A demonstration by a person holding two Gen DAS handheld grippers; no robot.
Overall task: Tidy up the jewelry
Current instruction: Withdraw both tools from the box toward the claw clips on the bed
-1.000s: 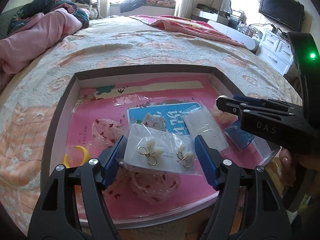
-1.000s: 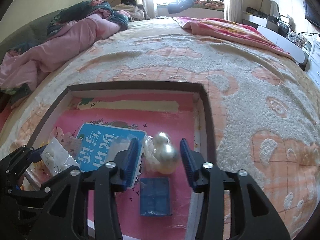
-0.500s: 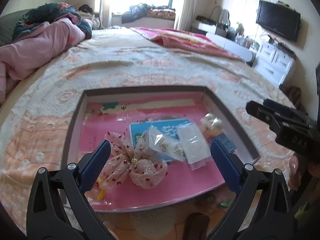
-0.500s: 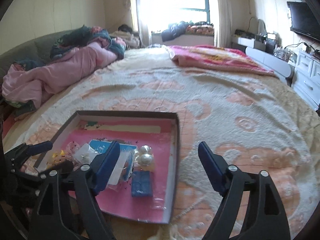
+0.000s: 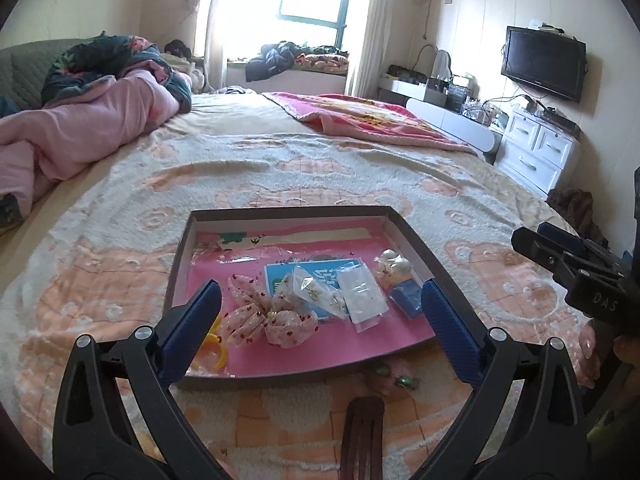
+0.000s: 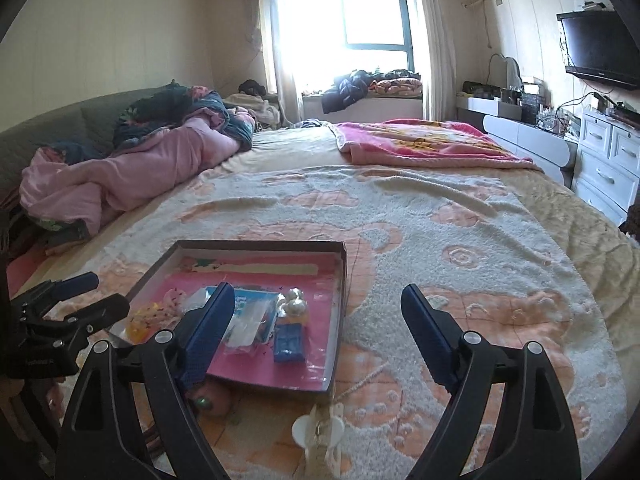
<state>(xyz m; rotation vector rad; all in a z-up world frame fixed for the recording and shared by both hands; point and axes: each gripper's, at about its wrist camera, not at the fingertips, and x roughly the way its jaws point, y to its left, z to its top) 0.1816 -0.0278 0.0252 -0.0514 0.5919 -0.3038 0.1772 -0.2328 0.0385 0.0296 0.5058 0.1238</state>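
Above the shallow pink-lined cardboard tray [image 5: 412, 236], you had pulled both the left gripper [image 5: 320, 312] and right gripper [image 6: 318, 320] back empty with fingers wide apart, the bagged gold earrings [image 5: 316, 290] released at the tray's 6 o'clock.

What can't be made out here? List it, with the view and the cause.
- Brown clip, left wrist view: cut off by the bottom edge.
- Yellow clip, left wrist view: partly behind a left gripper finger.
- Earrings in the clear bag: too small.
- White item, right wrist view: blurred.
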